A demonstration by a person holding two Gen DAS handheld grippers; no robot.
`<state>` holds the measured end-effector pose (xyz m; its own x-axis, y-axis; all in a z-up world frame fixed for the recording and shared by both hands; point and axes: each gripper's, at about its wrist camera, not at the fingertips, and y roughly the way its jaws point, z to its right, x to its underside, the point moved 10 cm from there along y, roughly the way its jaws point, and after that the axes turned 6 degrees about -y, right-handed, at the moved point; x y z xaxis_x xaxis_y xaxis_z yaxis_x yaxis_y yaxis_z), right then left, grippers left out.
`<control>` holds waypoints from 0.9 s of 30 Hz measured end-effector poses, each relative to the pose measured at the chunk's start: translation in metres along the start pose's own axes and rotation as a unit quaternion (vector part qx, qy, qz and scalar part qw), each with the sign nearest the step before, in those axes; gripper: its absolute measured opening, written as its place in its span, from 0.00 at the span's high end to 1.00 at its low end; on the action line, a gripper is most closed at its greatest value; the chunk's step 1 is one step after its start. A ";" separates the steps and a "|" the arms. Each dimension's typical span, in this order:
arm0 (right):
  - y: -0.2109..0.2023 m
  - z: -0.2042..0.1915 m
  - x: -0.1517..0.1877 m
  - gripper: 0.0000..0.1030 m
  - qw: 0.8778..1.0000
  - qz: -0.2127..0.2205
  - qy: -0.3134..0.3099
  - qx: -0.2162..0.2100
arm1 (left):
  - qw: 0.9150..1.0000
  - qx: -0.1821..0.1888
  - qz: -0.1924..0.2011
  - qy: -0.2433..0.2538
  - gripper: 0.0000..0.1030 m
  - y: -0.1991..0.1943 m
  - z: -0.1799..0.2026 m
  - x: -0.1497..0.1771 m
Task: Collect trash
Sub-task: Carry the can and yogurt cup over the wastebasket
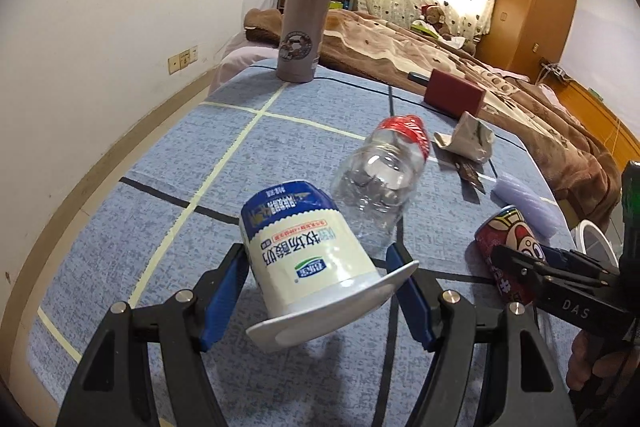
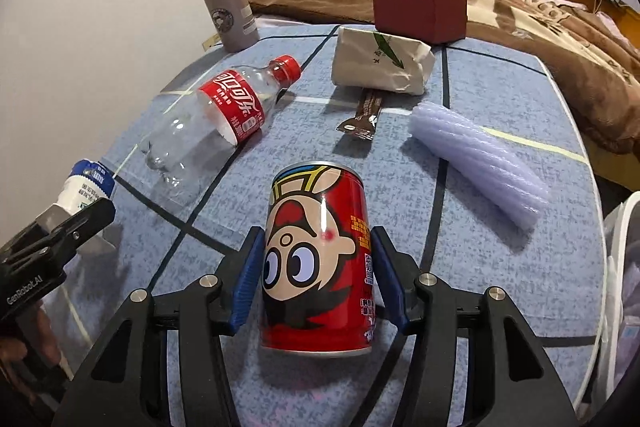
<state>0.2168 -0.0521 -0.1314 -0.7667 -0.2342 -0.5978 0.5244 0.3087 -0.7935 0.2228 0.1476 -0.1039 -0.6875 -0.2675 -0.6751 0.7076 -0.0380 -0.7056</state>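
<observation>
Red bottle label (image 2: 236, 107) legible, right view only

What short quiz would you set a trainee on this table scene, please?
1. True or false: the cola bottle stands upright.
2. What does the left hand-held gripper hold? A) yogurt cup B) thermos flask C) red box
3. Fill in: between the fingers of the right hand-held gripper sits a red ____ with a cartoon face.

Key
1. False; it lies on its side.
2. A; the yogurt cup is held tilted above the cloth.
3. The can.
</observation>
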 end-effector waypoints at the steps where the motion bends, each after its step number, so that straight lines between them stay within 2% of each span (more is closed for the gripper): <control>1: -0.002 0.000 0.001 0.47 1.000 0.002 0.001 0.000 | 1.000 0.001 0.000 0.002 0.29 -0.002 0.002 0.001; 12: -0.044 0.009 0.005 0.47 0.999 0.047 0.018 0.000 | 0.998 0.043 0.009 0.045 0.29 -0.026 0.052 0.011; 27: -0.096 0.071 0.021 0.47 0.991 0.095 0.077 0.045 | 0.989 0.097 0.019 0.111 0.29 -0.051 0.139 0.025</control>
<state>0.1767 -0.1524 -0.0755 -0.6949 -0.0330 -0.7184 0.6903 0.2494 -0.6792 0.1924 0.0089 -0.0545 -0.6634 -0.0548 -0.7462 0.7368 -0.2216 -0.6387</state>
